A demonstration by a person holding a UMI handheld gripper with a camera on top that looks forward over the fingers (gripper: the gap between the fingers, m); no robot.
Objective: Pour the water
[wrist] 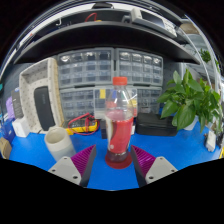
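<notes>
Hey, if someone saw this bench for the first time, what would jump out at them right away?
First the clear bottle with its red cap and red drink, standing on the blue table between the gripper's open jaws with a gap at each side. Next the leafy green plant off to its right, and the pale cup to its left, both in front of the wall of small drawers.
</notes>
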